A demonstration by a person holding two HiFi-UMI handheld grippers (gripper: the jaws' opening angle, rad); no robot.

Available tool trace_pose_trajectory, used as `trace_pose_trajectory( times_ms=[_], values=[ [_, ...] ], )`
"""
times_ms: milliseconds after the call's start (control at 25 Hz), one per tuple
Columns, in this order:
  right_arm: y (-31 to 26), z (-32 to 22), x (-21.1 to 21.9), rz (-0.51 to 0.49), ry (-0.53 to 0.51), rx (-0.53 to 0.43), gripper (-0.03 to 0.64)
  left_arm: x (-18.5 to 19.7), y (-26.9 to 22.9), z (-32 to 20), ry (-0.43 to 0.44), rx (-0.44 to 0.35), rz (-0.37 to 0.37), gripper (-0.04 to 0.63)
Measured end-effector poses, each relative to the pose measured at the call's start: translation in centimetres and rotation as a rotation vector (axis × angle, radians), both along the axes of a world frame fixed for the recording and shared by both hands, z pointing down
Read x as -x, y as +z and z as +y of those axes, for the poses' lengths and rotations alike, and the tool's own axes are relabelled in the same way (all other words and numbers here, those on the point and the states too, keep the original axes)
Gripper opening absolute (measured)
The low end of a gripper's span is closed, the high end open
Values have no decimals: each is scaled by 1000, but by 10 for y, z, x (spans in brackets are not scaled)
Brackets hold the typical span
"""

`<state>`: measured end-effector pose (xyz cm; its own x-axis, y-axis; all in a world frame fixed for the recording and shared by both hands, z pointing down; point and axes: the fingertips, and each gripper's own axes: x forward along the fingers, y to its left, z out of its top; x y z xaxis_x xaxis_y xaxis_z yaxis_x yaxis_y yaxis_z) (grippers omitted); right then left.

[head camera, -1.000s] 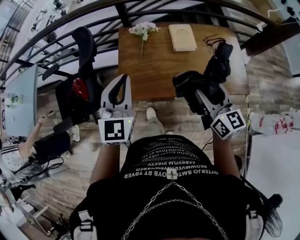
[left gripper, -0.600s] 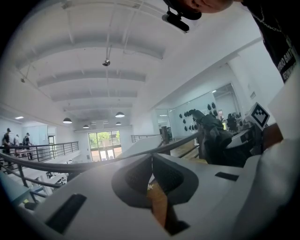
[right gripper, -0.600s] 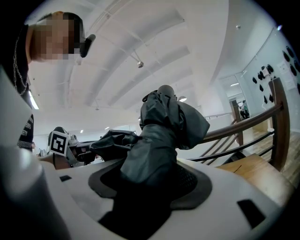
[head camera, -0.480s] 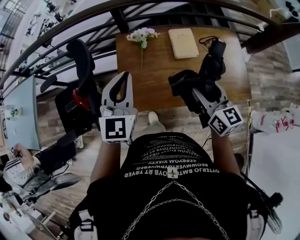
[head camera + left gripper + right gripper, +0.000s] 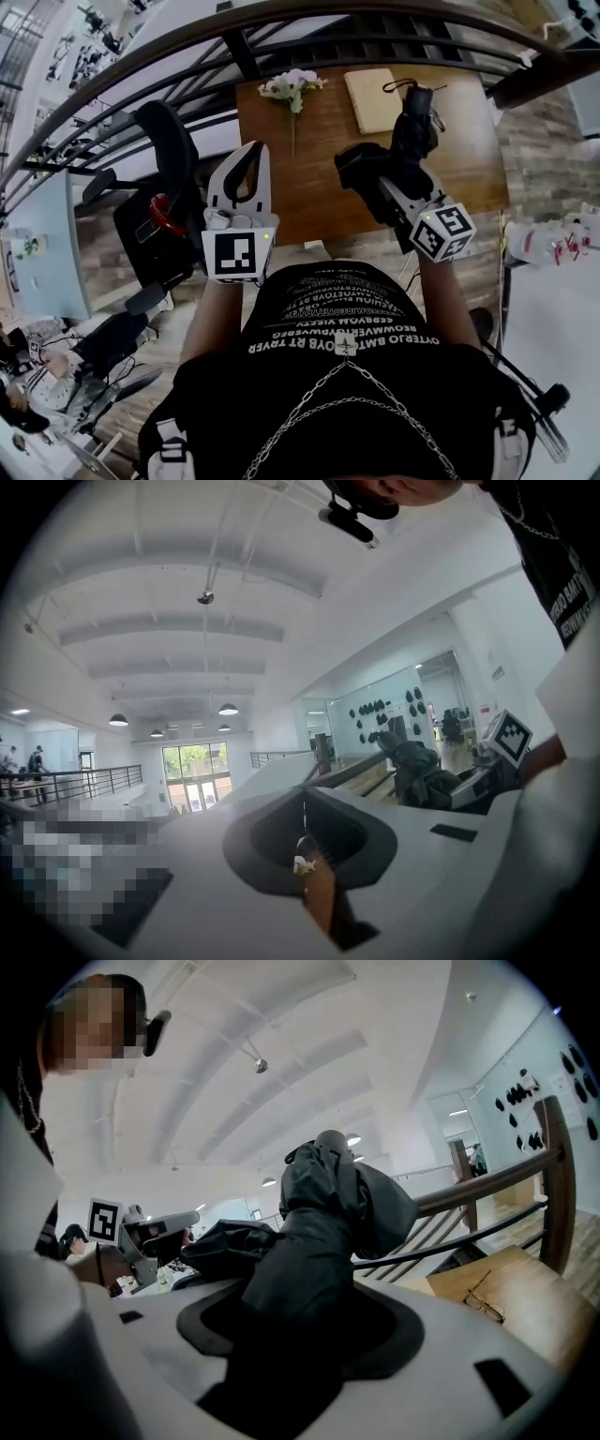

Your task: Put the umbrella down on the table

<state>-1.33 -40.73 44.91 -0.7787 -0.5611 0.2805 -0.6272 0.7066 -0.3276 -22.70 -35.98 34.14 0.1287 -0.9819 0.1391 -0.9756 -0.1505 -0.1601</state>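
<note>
A folded black umbrella [image 5: 405, 141] is clamped in my right gripper [image 5: 380, 176], which is shut on it. It hangs above the right half of the wooden table [image 5: 319, 178], its strap end pointing toward the far edge. In the right gripper view the umbrella [image 5: 319, 1232] fills the space between the jaws of the right gripper [image 5: 305, 1335]. My left gripper [image 5: 249, 155] is shut and empty over the table's near left part. In the left gripper view the left gripper [image 5: 305, 860] leaves only a thin slit, and the umbrella [image 5: 419, 771] shows at the right.
White flowers [image 5: 292, 86] lie at the table's far left and a pale book [image 5: 372, 99] at far centre. Glasses [image 5: 485, 1303] rest on the table beyond the umbrella. A dark railing [image 5: 281, 28] runs behind the table. A black office chair [image 5: 167, 155] stands to its left.
Both grippers have moved forward over the table. The umbrella has gone with the right gripper, farther over the tabletop and a little lower.
</note>
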Motion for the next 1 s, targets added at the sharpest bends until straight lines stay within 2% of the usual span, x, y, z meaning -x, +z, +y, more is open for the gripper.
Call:
trace_pose_trajectory(
  times_ms=[160, 360, 760, 1000],
  values=[
    [31, -8, 19, 20, -11, 53, 285, 13, 9, -9, 16, 12, 11, 29],
    [79, -10, 36, 39, -22, 166, 285, 23, 20, -14, 25, 27, 21, 29],
    [172, -19, 36, 139, -11, 321, 285, 21, 42, -16, 23, 83, 24, 29],
    [221, -20, 32, 224, -58, 390, 284, 12, 54, -32, -18, 118, 25, 29]
  ],
)
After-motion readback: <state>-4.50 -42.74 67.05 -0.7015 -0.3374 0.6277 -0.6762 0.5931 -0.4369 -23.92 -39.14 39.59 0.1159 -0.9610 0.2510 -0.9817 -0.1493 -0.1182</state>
